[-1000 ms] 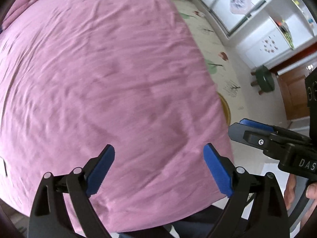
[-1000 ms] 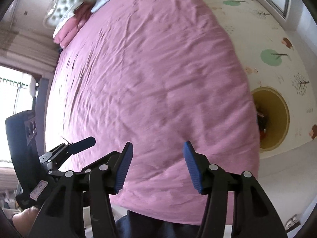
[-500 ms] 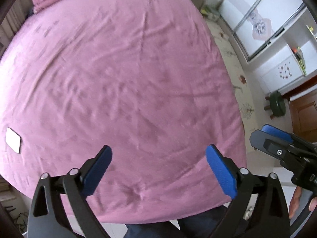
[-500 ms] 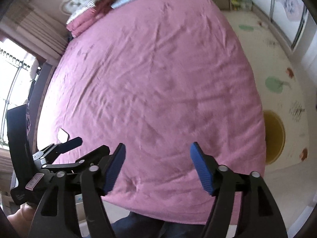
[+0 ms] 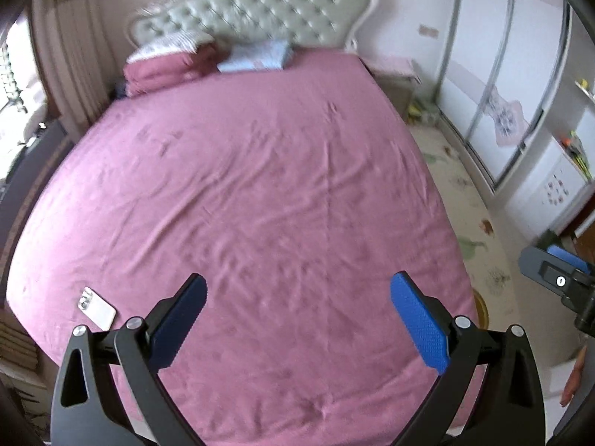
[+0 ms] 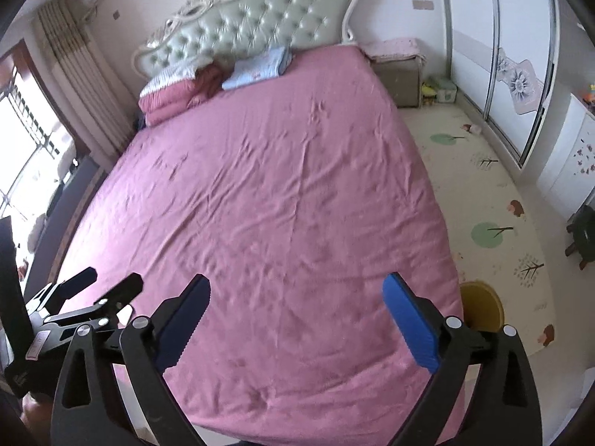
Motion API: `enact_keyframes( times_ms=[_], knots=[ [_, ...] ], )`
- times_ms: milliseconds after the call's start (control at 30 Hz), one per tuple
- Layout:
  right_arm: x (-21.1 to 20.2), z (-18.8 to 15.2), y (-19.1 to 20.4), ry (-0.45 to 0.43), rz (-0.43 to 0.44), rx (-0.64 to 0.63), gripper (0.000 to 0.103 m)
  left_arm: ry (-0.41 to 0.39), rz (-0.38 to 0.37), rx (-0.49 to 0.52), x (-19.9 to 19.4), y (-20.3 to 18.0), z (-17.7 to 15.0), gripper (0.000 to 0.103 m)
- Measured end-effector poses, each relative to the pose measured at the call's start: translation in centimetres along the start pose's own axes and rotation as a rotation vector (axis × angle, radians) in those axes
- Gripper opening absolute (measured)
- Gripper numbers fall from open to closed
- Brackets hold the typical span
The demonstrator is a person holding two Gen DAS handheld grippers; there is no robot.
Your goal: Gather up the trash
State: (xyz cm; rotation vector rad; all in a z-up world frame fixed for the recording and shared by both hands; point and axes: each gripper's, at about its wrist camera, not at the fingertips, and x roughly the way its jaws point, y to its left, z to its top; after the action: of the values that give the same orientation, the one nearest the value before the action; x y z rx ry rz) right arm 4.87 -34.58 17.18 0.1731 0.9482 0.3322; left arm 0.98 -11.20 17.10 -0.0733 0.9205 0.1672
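A bed with a pink sheet (image 5: 282,193) fills both views, and I see no loose trash on it. My left gripper (image 5: 297,290) hangs open above the foot of the bed with nothing between its blue pads. My right gripper (image 6: 296,286) hovers beside it, its jaws opening and empty. A yellow bin (image 6: 481,304) stands on the floor at the bed's right corner; only a sliver of the bin (image 5: 482,310) shows in the left wrist view. Each gripper shows in the other's view: left gripper (image 6: 100,286), right gripper (image 5: 557,271).
A white phone (image 5: 96,307) lies on the sheet near the left corner. Folded quilt (image 6: 167,102) and pillow (image 6: 256,65) sit by the green tufted headboard (image 6: 253,18). A nightstand (image 6: 399,74), sliding wardrobe doors (image 6: 502,55), a dark stool (image 6: 584,234) and a patterned floor mat (image 6: 491,200) lie to the right.
Both grippers have risen and tipped upward, so the whole bed and headboard have come into view. The right jaws have spread much wider. The phone has appeared at the left.
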Motion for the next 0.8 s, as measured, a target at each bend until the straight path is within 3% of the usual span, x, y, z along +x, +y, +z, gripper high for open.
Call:
enact_keyframes(
  times_ms=[267, 500, 800],
  knots=[
    [-1.3, 0.1, 1.5, -0.026, 0.064, 0.024, 0.091, -0.087, 0.017, -0.084, -3.5, 2.5, 1.6, 0.099],
    [-1.6, -0.1, 3.2, -0.023, 0.065, -0.041, 0.092, -0.101, 0.005, -0.088, -4.3, 2.4, 1.2, 0.099],
    [-2.3, -0.5, 3.0, -0.052, 0.037, -0.026, 0.093, -0.130, -0.003, -0.094, -5.0, 2.5, 1.3, 0.099]
  ],
)
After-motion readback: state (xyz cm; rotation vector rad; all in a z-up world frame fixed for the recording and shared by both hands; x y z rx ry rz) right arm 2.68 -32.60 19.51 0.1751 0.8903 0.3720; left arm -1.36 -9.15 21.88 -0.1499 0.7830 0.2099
